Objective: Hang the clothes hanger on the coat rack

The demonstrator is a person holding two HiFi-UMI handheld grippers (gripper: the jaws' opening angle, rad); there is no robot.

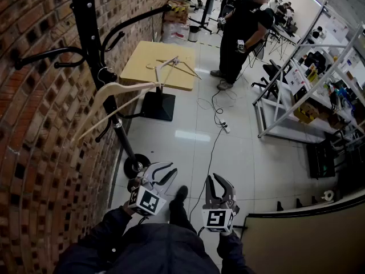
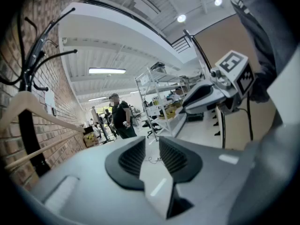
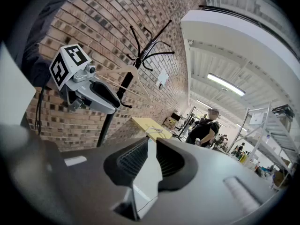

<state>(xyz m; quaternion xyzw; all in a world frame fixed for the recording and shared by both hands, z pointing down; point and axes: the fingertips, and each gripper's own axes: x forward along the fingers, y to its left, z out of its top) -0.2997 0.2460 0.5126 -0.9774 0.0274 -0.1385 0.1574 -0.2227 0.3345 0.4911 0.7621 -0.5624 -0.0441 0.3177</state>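
On the coat rack, one wooden clothes hanger hangs by its hook from a lower arm, tilted, close against the brick wall behind the rack.

**Task status**
- Judged from this placement, the hanging step is complete: the hanger is carried by the rack alone.
- Neither gripper touches the hanger. Both sit well away from the rack's arms, down beyond its base and near the operator's body.
- No remaining step is evident for this hanger.

**Jaw state**
- Left gripper: jaws a little apart, nothing between them.
- Right gripper: jaws pressed together, nothing pinched.

**Inventory**
- Coat rack: one.
- Hanger on the rack: one.
- Table, standing beyond the rack along the same wall: one.
- Spare hanger on that table: at least one; whether a second lies under it cannot be resolved.
- Grippers: two.
- Bystander, past the table from the rack: one nearby, with other figures farther back, too small to count.
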